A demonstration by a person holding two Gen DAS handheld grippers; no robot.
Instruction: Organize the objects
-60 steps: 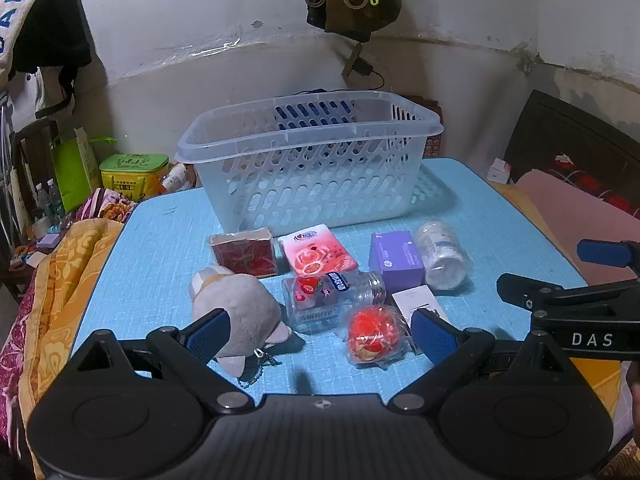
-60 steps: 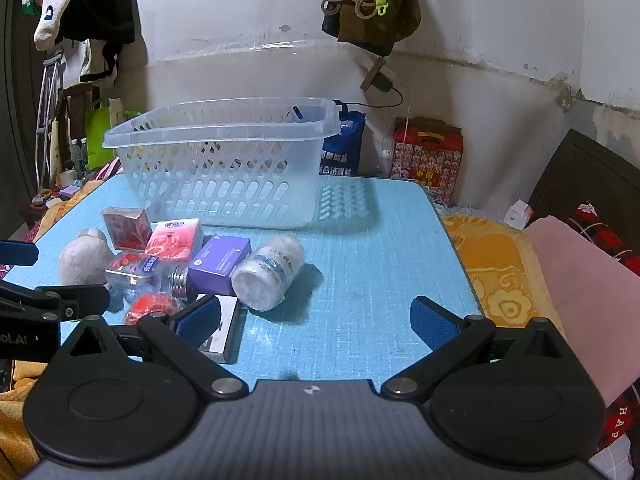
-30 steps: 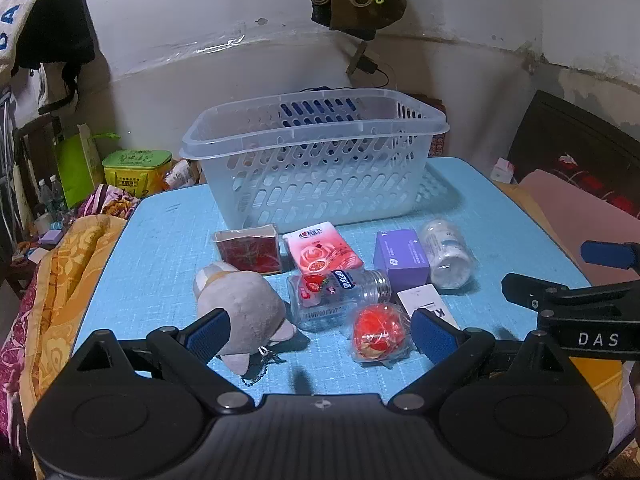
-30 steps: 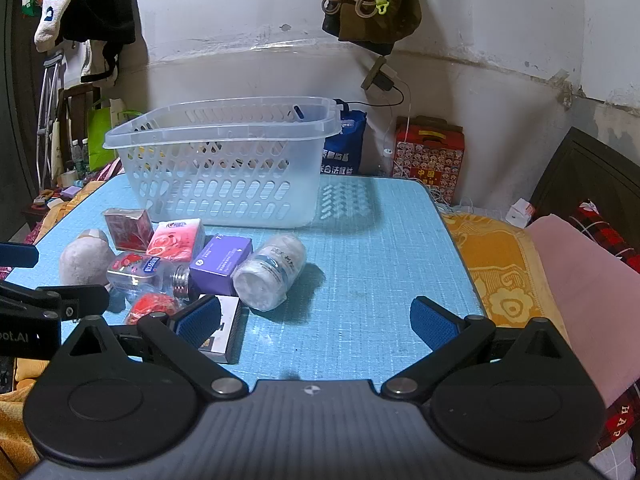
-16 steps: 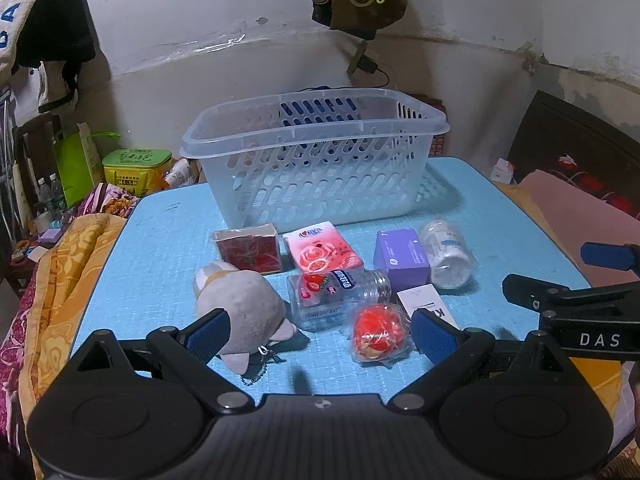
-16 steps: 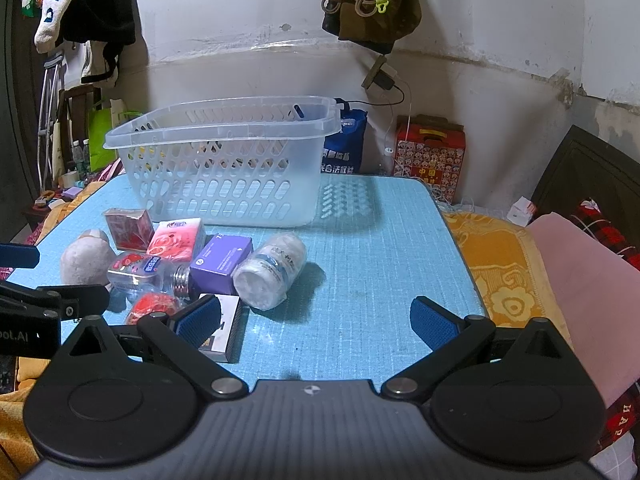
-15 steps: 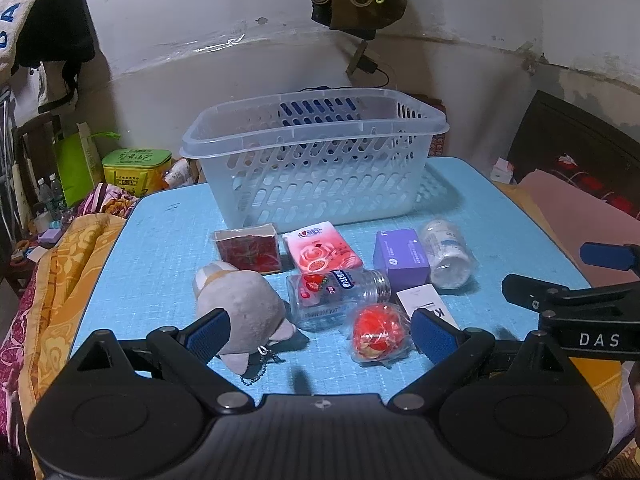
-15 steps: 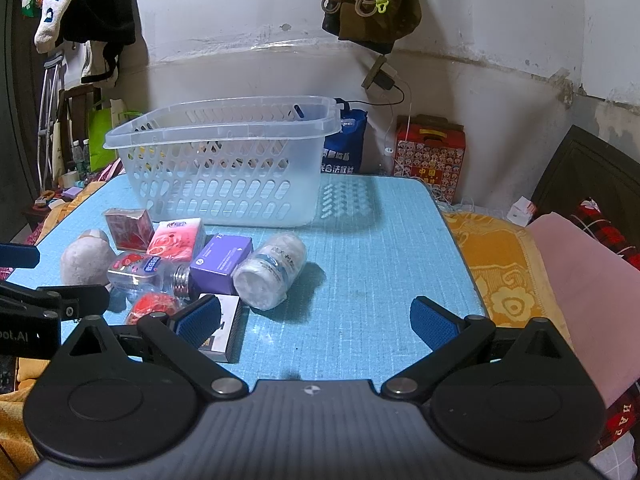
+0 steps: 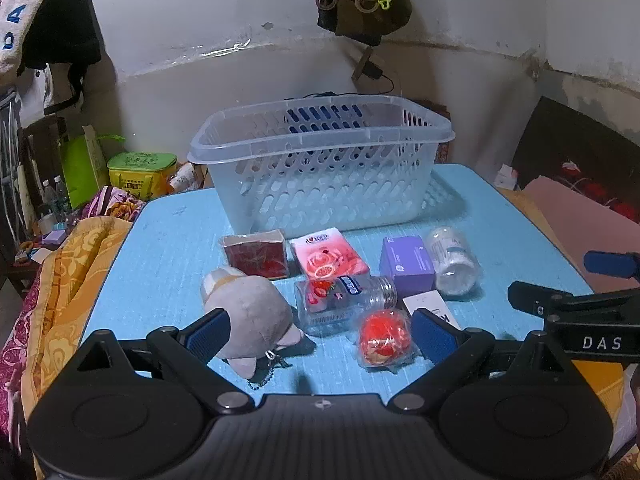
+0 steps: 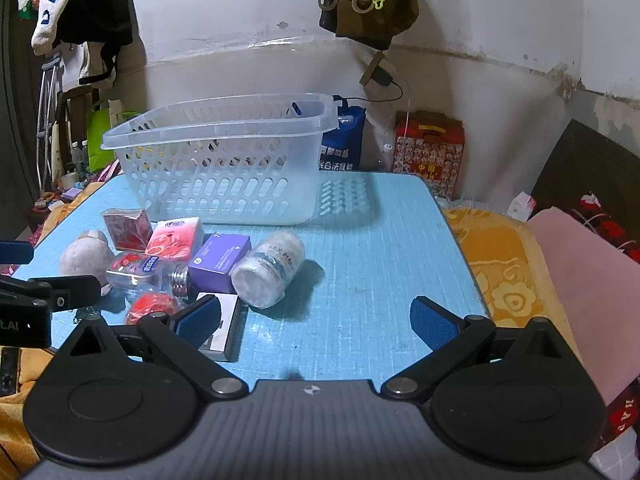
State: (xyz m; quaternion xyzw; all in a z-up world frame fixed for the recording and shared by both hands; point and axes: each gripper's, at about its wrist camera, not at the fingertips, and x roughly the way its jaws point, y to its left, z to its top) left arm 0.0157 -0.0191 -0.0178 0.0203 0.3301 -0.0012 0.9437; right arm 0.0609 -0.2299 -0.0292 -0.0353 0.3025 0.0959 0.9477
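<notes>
The left tool (image 9: 320,330) and the right tool (image 10: 316,320) hover side by side above the near edge of a blue worktop (image 10: 380,240), each with its blue-padded fingers spread wide and gripping nothing. Sorting appears not to have begun: the clear slotted basket (image 9: 320,168) at the back of the worktop looks empty through its walls, and every loose item lies on the worktop in front of it, so all the moving remains to be done, if the basket is indeed where they belong.

Nearest the left tool lies a grey plush toy (image 9: 248,312) with a small chain at its lower end, beside a clear bottle (image 9: 344,300) on its side, its metal cap end pointing right. Just in front of the bottle sits a red ball-like item in a clear wrapper (image 9: 384,338). Behind these, close to the basket wall, are a dark red box (image 9: 256,254) and a pink tissue pack (image 9: 328,258). Further right a purple box (image 10: 220,258) lies touching a white jar (image 10: 268,274) tipped on its side, and a flat white box (image 10: 228,330) lies partly hidden behind the right tool's left finger. The cluster is tight, several pieces touching, so lifting one may nudge its neighbours.
</notes>
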